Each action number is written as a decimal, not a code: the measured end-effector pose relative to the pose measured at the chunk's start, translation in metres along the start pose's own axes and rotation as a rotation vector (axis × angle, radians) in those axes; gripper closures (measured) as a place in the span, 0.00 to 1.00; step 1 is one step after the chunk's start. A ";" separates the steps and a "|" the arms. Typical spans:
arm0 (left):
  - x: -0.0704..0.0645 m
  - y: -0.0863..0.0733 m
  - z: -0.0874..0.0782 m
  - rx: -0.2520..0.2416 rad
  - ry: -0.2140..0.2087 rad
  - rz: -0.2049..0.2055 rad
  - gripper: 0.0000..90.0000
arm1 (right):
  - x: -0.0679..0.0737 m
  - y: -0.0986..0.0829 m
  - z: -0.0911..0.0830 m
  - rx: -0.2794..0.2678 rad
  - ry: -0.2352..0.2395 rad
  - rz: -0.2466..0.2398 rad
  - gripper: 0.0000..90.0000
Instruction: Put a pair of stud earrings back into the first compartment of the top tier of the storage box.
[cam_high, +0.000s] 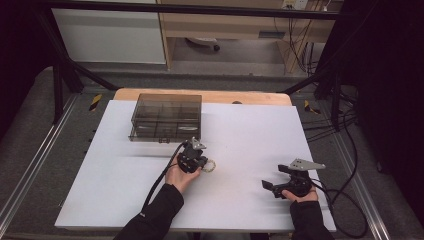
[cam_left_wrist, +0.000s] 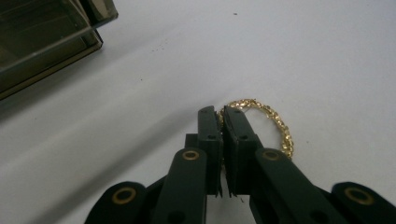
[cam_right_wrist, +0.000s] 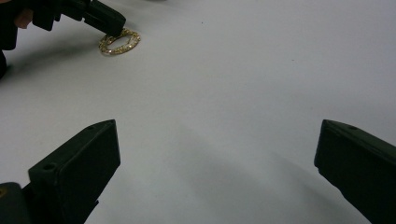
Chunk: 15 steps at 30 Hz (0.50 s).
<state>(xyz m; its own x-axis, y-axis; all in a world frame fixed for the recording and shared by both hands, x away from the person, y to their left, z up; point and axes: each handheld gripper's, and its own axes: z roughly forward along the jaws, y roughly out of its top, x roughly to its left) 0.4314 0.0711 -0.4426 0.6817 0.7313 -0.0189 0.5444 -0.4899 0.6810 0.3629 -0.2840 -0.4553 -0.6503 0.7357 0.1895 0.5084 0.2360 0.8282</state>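
At mid-table, just below the box (cam_high: 166, 117): gold chain (cam_left_wrist: 275, 126) — coiled, light, limp, likely to slip — pinched at its near edge by the left gripper (cam_left_wrist: 221, 117). Right gripper (cam_right_wrist: 215, 154) is held spread wide, well apart.

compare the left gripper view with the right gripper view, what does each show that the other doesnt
Left gripper view alone: the left claw seen along its own jaws, shut on the gold chain bracelet, and a corner of the smoky clear compartment box. Right gripper view alone: the right claw, jaws wide apart over bare table, holding nothing. Both share the bracelet, the left claw and the white tabletop.
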 end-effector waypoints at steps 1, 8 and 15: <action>0.000 0.000 0.000 -0.002 -0.001 0.000 0.96 | 0.000 0.000 0.000 0.000 0.000 0.000 0.01; -0.001 0.001 -0.004 -0.011 -0.022 -0.032 0.96 | 0.000 0.000 0.000 0.000 0.000 0.000 0.01; -0.002 0.001 -0.009 -0.017 -0.024 -0.019 0.96 | 0.000 0.000 0.000 0.001 0.000 0.000 0.01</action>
<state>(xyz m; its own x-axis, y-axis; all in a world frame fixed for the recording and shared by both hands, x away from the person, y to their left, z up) 0.4262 0.0736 -0.4350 0.6833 0.7285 -0.0494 0.5490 -0.4680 0.6925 0.3628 -0.2839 -0.4553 -0.6500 0.7359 0.1896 0.5094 0.2367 0.8273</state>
